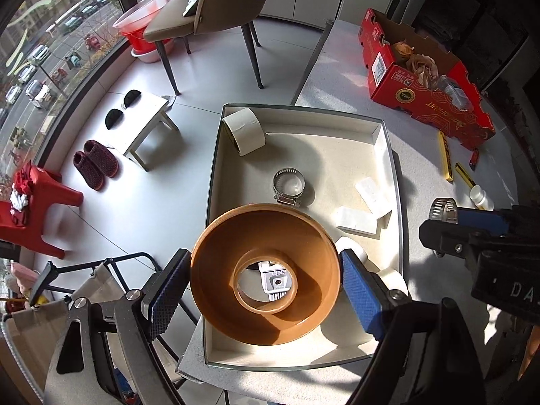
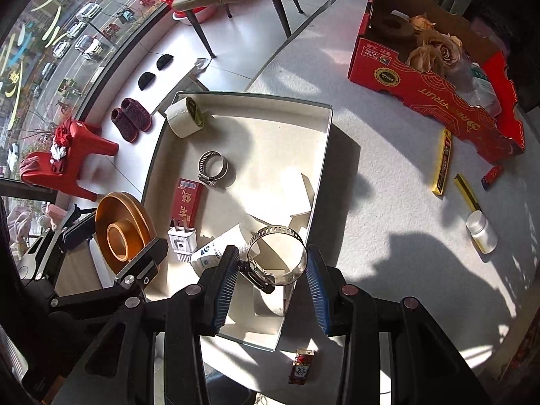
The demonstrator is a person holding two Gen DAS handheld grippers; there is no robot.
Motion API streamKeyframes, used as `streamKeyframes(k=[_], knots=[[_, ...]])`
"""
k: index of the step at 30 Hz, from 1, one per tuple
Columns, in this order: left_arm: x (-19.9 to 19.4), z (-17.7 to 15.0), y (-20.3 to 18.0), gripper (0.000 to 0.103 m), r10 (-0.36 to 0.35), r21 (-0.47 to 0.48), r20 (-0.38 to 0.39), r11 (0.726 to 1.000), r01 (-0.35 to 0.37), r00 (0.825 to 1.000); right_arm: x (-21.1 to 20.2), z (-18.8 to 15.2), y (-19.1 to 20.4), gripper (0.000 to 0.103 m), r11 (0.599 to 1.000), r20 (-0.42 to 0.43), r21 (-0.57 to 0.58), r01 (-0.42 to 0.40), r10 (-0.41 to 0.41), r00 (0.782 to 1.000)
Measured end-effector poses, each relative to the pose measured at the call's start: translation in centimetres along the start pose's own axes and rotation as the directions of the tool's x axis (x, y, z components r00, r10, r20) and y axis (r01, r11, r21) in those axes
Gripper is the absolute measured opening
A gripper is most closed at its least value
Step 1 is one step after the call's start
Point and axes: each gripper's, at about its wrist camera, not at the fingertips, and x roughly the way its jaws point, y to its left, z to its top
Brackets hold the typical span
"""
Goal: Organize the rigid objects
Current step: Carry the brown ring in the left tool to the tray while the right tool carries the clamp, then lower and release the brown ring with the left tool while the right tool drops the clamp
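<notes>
Left gripper (image 1: 266,280): I pinch the tape roll (image 1: 266,270) across its rim, over the tray (image 1: 391,175).
Right gripper (image 2: 270,270): I pinch a hose clamp (image 2: 276,253), ready to drop in.

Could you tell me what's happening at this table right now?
A person is sorting small items into a white tray. The left gripper is clamped on a roll of brown tape over the tray; the right gripper holds a metal hose clamp above it. Another hose clamp and a roll of white tape already lie inside.
</notes>
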Motion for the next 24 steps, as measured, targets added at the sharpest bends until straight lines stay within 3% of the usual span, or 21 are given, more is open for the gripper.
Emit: streamKeyframes(k=[24], knots=[[4.1, 2.3, -0.6, 0.089, 0.018, -0.007, -0.044, 1.000, -0.019, 0.999, 3.4, 3.9, -0.6, 0.042, 0.994, -0.041, 0.097, -0.052, 0.056, 0.998]])
